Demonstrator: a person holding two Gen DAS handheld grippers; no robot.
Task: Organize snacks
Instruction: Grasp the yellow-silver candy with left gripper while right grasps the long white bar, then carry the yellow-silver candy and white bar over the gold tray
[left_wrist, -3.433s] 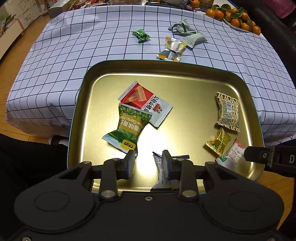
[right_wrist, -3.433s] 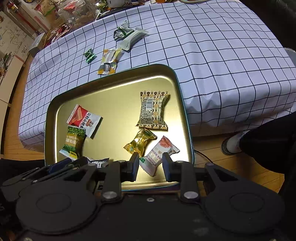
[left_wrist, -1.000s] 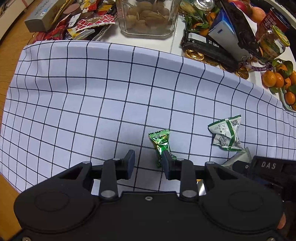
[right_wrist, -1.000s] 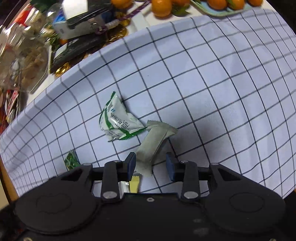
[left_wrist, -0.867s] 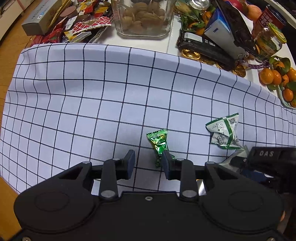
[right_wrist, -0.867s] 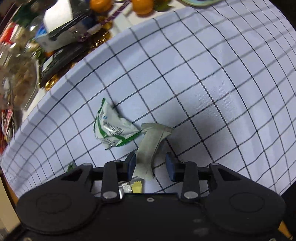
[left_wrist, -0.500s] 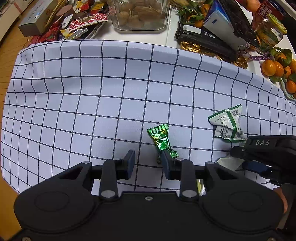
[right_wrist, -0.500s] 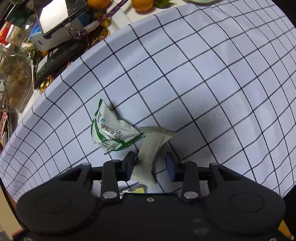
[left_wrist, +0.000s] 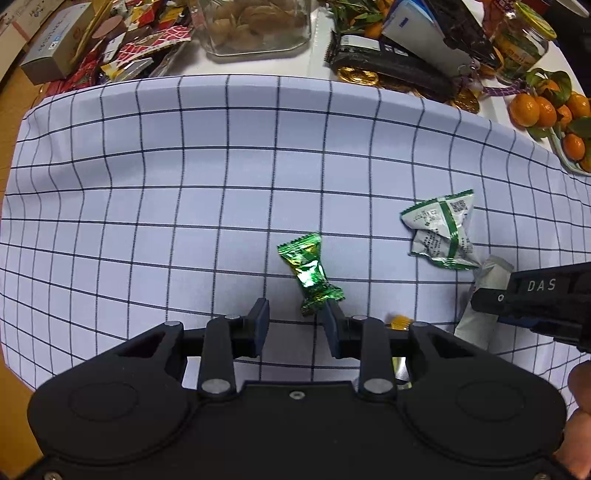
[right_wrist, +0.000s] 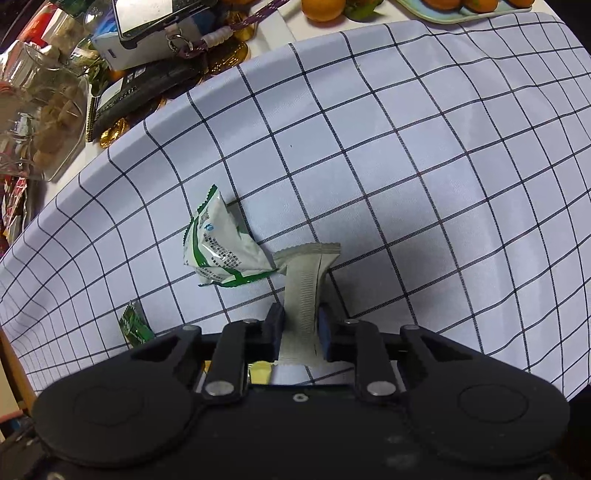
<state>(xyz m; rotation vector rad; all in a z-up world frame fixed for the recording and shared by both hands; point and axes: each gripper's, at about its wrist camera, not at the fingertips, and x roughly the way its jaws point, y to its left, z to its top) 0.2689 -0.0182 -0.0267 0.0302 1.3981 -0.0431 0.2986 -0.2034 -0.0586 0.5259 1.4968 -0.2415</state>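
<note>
Our right gripper (right_wrist: 300, 328) has just closed on the grey-beige crimped sachet (right_wrist: 303, 291), whose lower end our fingers hide. Just left of it lies the white-and-green crumpled packet (right_wrist: 221, 247). Our left gripper (left_wrist: 295, 317) hangs half-open and empty over the shiny green foil candy (left_wrist: 310, 273), its tail touching one pad.

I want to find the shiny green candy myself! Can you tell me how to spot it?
Look at the checked tablecloth, in front of the jar and oranges. Near the middle lies the green candy, just beyond the left gripper. It is small, glittery green and twisted at both ends, unlike the white packet with green stripes to its right.
</note>
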